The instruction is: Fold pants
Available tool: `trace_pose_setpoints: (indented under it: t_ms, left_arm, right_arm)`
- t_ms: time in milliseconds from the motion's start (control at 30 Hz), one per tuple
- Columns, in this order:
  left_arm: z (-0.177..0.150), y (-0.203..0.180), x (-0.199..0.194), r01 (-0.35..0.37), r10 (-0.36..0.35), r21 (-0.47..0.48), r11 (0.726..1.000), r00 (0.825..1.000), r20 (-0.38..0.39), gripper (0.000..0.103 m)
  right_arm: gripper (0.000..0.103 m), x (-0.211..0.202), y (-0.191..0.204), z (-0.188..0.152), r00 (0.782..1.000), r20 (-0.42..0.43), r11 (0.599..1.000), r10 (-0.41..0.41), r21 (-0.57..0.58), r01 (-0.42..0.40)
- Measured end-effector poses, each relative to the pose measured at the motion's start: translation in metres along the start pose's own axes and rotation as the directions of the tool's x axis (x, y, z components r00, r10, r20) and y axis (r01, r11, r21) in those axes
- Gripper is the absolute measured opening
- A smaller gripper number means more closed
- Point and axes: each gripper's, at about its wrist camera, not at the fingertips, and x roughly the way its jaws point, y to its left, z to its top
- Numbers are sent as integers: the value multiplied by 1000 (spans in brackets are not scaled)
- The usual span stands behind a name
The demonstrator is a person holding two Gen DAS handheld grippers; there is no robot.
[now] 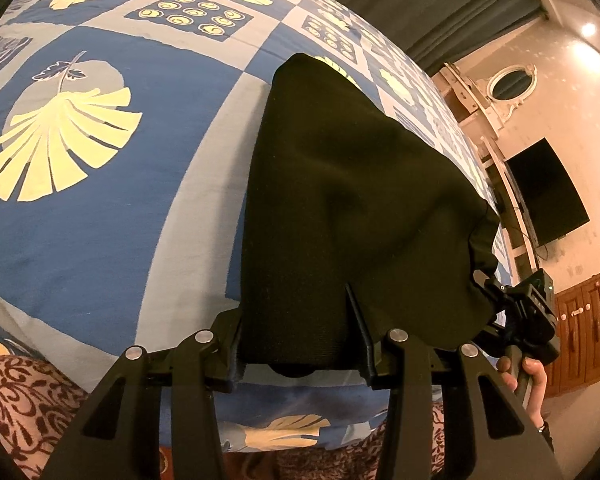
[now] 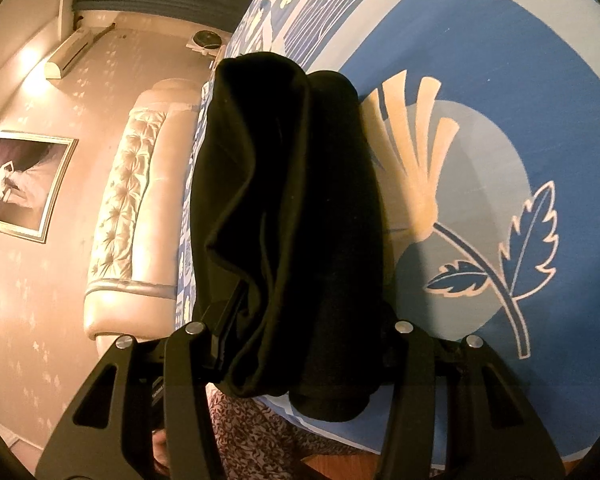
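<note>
The black pants (image 1: 352, 208) lie folded into a thick bundle on a blue, grey and yellow leaf-print bedspread (image 1: 100, 208). My left gripper (image 1: 300, 336) has its fingers spread wide, with the near end of the pants between them. In the left wrist view my right gripper (image 1: 512, 312) holds the pants' right edge. In the right wrist view the pants (image 2: 292, 220) hang in folds between the spread fingers of my right gripper (image 2: 300, 340), draping over the left finger (image 2: 224, 320). Whether either gripper pinches cloth is hidden by the fabric.
The bed's near edge is just below the pants, with a patterned maroon fabric (image 1: 20, 400) beneath. A tufted headboard (image 2: 128, 216), a wall picture (image 2: 16, 184), a dark TV (image 1: 548, 192) and a wooden cabinet (image 1: 584, 344) surround the bed.
</note>
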Motion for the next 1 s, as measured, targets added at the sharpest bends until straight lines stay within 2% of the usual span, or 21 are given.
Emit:
trace_pose_setpoints:
  t_ms: [1000]
  left_arm:
    - [3, 4, -2, -3, 3, -8, 1000, 1000, 1, 43]
  right_arm:
    - [48, 8, 7, 0, 1000, -13, 1000, 6, -4, -6]
